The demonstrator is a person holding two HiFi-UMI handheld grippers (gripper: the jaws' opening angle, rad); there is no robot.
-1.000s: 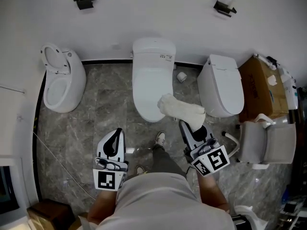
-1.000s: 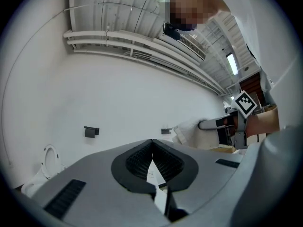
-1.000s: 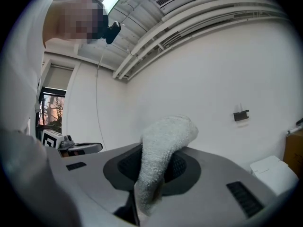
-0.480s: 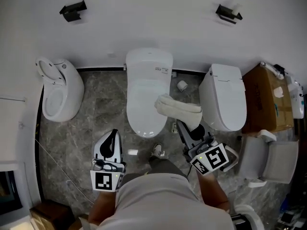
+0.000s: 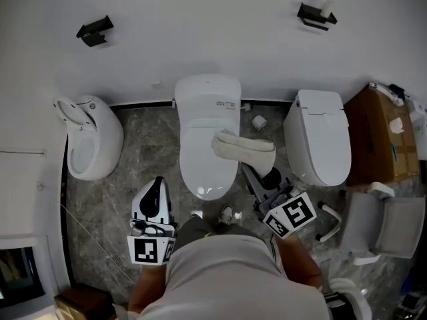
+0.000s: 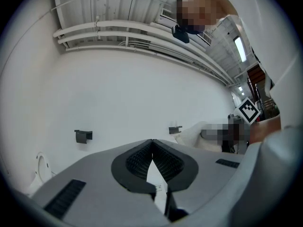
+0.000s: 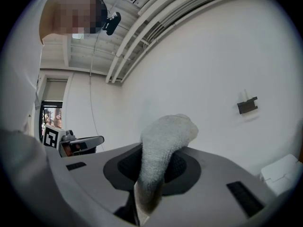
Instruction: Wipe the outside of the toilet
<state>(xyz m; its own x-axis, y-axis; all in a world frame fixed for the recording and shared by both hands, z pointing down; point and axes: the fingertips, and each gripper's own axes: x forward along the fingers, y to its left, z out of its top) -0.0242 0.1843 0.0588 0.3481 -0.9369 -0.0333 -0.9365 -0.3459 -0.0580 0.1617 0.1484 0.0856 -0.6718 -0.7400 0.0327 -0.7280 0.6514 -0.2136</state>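
The right gripper (image 7: 152, 176) is clamping its jaws tight on a white cloth (image 7: 163, 136). The cloth is bulging up out of the grip and hiding the jaw tips. In the head view, the cloth is stretching forward and left from this gripper. It is draping over the right edge of the closed lid of the toilet (image 5: 200, 159), which is standing straight ahead against the wall (image 5: 200, 25). Whether the cloth is pressing on the lid cannot be told.

The left gripper (image 6: 152, 144) is being held to the left of the right one, apart from it. Its jaws are closed tip to tip with nothing between them. It is pointing forward over the grey marble floor (image 5: 137, 159), just beside the toilet's front left, touching nothing.

To the right of the right gripper, a second toilet (image 5: 320, 139) is standing with its lid down. Beyond it is a box (image 5: 383, 132), with a chair (image 5: 380, 222) nearer the person. A paper roll (image 5: 259, 121) is lying on the floor ahead of the right gripper, between the two closed toilets. Far to the left of the left gripper, a third toilet (image 5: 100, 145) is standing open. A left bracket (image 5: 93, 30) and a right bracket (image 5: 315, 13), both dark, are sticking out of the wall above. A shoe (image 5: 227, 214) is showing between the grippers.
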